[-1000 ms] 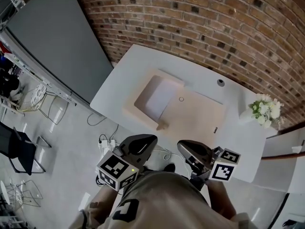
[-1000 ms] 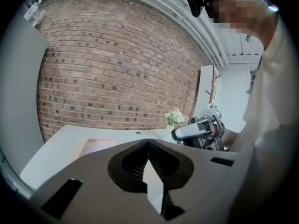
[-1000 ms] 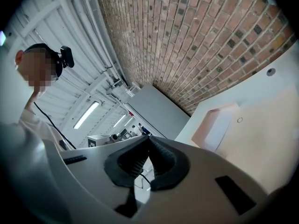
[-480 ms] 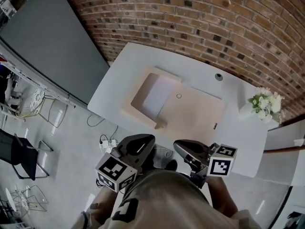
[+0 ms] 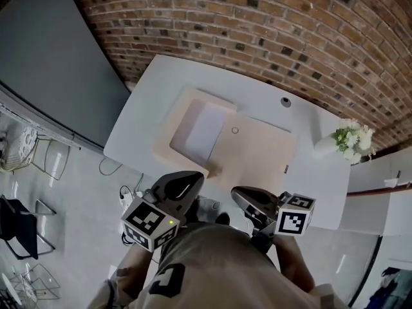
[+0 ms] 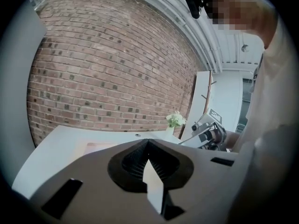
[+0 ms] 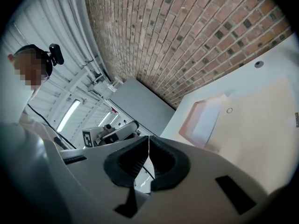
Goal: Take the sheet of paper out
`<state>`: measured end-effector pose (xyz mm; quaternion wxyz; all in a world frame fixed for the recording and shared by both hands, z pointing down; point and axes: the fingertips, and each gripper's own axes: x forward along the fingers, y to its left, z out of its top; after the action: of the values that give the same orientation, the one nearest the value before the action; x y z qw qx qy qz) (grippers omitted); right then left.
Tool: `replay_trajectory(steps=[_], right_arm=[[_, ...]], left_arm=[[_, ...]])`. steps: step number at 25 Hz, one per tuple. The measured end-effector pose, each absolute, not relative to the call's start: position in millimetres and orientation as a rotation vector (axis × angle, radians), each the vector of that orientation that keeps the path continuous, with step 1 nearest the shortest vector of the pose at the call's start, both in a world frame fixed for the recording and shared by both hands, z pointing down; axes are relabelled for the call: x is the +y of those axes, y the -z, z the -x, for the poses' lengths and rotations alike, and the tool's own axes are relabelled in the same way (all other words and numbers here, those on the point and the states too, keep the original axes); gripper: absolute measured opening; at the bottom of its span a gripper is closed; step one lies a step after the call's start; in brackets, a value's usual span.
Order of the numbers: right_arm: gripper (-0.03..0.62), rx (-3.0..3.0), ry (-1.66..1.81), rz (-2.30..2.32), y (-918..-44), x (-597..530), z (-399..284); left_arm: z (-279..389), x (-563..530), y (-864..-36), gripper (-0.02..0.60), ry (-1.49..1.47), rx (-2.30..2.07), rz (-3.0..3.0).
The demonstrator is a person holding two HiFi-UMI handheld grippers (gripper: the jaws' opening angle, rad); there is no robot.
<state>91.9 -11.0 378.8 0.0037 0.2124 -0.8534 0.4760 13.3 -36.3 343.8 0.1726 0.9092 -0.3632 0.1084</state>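
White table (image 5: 151,102) stood against red brick wall (image 5: 257,31). Vase w/ white flowers (image 5: 351,139) sat at table's right end, round cable grommet (image 5: 285,102) near back edge. Grey panel (image 5: 51,69) at left. Wire chair (image 5: 19,148) & power strip (image 5: 127,192) on floor.

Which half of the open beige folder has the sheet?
The left half in the head view: the white sheet lies on it. The right half is bare beige apart from a small ring.
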Motion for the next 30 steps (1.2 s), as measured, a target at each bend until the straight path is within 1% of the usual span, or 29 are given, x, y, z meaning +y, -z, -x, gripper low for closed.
replay_trajectory(steps=[7,10,16,21,30], right_arm=[[0.025,-2.625,-1.494,-0.731,-393.7,-33.6,-62.7],[0.025,-2.573,-1.537,-0.753,-418.8,-43.0,-49.7],[0.025,-2.446,-1.643,-0.882,-449.0,-54.5,-36.2],[0.025,-2.386,-1.638,-0.976,-458.0,-63.5,-30.1],[0.025,-2.231,-1.707,-0.956,-490.1,-70.4,-34.4]], left_arm=[[23.4,-59.1,-350.8,0.014,-0.264,-0.986,-2.577],[42.1,-69.6,-354.2,0.014,-0.237,-0.982,-2.565],[74.3,-86.1,-361.8,0.014,-0.211,-0.929,-2.556],[98.2,-99.4,-371.3,0.014,-0.195,-0.904,-2.541],[110.1,-104.8,-378.5,0.014,-0.183,-0.899,-2.515]])
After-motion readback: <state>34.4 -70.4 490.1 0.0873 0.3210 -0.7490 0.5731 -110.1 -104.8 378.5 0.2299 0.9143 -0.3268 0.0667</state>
